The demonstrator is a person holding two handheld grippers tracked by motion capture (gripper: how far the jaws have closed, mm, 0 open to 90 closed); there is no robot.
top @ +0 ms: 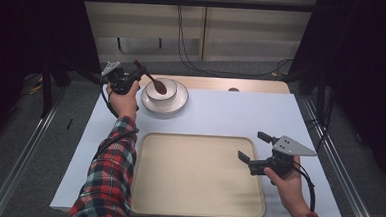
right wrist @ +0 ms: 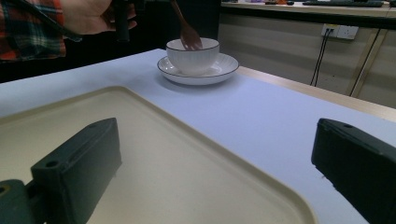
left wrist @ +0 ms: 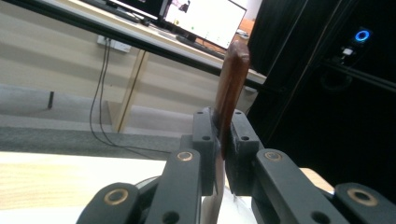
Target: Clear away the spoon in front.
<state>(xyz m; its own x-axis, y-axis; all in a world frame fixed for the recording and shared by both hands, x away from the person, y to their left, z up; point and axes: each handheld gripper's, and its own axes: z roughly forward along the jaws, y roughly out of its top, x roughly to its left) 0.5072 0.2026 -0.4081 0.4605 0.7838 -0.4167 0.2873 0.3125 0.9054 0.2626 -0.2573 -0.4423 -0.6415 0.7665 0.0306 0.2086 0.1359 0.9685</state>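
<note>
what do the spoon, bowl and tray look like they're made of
Spoon: likely wood, a matte reddish-brown with a faint grain on the handle. Bowl: probably glazed ceramic, glossy white with ribbed sides and a thin dark rim line. Tray: looks like plastic, smooth matte cream with rounded corners, though the look leaves that open.

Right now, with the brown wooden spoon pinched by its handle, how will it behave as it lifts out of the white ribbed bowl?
The brown wooden spoon looks stiff, so it probably won't flex. The left gripper clamps only the narrow handle, so it may pivot between the jaws. The white ribbed bowl sits loose on its white saucer and could slide if the spoon's tip catches the rim.
</note>
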